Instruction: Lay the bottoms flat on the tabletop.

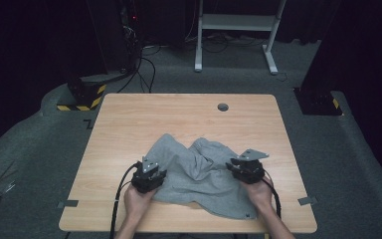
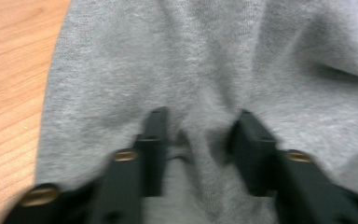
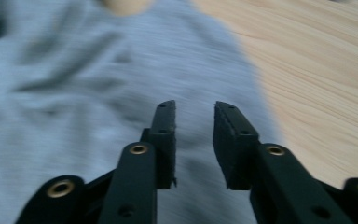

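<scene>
- Left gripper (image 1: 149, 175): you hold it over the left margin of the grey garment (image 1: 199, 174), toward the near-left part of the tabletop (image 1: 129, 114). In the left gripper view its jaws stand apart with a raised ridge of cloth (image 2: 200, 154) running up between them; the pads are not yet pressed together, so it is released, though cloth already sits in the gap.
- Grey garment: it lies crumpled at the middle of the near half of the tabletop, its long axis running roughly left to right, one corner reaching the near edge toward the right. It is a soft, plain grey knit, heavily creased, with a deep fold down its middle and a bare strip of wood along its left hem (image 2: 51, 93).
- Right gripper (image 1: 246, 169): you hold it over the garment's right margin, pointing inward toward the left. In the right gripper view its jaws stand apart above the cloth (image 3: 98, 93), gripping nothing; the cloth edge falls just to their right.
- Deciding relation: the garment lies between the two tools, each at one end of its long axis; the left is likely nearer to a grasp.
</scene>
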Demonstrator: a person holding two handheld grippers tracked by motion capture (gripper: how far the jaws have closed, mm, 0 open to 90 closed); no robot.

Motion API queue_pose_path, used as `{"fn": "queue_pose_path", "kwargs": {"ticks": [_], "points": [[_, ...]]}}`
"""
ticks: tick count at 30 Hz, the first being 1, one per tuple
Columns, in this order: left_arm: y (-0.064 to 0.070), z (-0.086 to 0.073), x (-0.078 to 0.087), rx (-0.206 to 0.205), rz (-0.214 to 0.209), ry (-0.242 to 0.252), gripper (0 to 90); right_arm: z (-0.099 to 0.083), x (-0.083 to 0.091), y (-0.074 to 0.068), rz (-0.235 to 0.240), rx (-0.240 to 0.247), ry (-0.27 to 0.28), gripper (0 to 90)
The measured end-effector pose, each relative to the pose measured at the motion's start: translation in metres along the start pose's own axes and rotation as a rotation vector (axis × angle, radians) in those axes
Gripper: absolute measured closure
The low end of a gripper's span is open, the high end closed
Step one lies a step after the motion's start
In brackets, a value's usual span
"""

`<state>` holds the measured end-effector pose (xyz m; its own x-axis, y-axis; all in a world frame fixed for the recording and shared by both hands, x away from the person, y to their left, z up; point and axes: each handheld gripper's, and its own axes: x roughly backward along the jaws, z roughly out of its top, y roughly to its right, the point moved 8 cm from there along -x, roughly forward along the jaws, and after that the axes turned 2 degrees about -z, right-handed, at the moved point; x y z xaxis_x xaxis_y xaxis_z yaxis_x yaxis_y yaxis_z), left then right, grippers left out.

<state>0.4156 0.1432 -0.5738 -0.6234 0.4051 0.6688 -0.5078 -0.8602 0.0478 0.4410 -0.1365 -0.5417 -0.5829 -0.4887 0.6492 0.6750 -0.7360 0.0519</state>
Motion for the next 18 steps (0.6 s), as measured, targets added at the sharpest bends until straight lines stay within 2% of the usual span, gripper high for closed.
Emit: {"fn": "queue_pose_path", "kwargs": {"ticks": [2,4,5,7,9,11,13,15,16,18], "points": [[0.0,0.005,0.003,-0.016,-0.017,-0.01,79.6,0.002,-0.01,-0.019,0.059,0.03,-0.019,65.3],[0.0,0.014,0.009,-0.034,-0.021,0.005,86.2,0.0,-0.021,-0.03,0.071,0.069,-0.058,66.3],[0.0,0.02,0.013,-0.043,-0.014,0.02,86.7,-0.002,-0.027,-0.032,0.069,0.081,-0.076,67.7],[-0.003,0.033,0.022,-0.057,0.005,0.051,86.9,-0.006,-0.035,-0.03,0.045,0.096,-0.11,70.8],[-0.008,0.044,0.027,-0.057,0.023,0.078,86.8,-0.007,-0.038,-0.025,0.016,0.11,-0.098,74.5],[-0.014,0.051,0.026,-0.052,0.048,0.084,86.0,-0.006,-0.039,-0.019,-0.026,0.134,-0.093,75.3],[-0.021,0.05,0.017,-0.025,0.073,0.061,80.9,-0.006,-0.04,-0.014,-0.047,0.127,-0.096,75.3],[-0.024,0.045,0.011,-0.002,0.083,0.031,70.8,-0.005,-0.041,-0.008,-0.07,0.119,-0.096,75.1],[-0.023,0.042,0.012,0.0,0.081,0.025,64.7,-0.005,-0.042,-0.005,-0.079,0.119,-0.093,74.7],[-0.017,0.036,0.019,-0.007,0.066,0.036,54.3,-0.006,-0.042,-0.003,-0.074,0.084,-0.075,74.3]]}}
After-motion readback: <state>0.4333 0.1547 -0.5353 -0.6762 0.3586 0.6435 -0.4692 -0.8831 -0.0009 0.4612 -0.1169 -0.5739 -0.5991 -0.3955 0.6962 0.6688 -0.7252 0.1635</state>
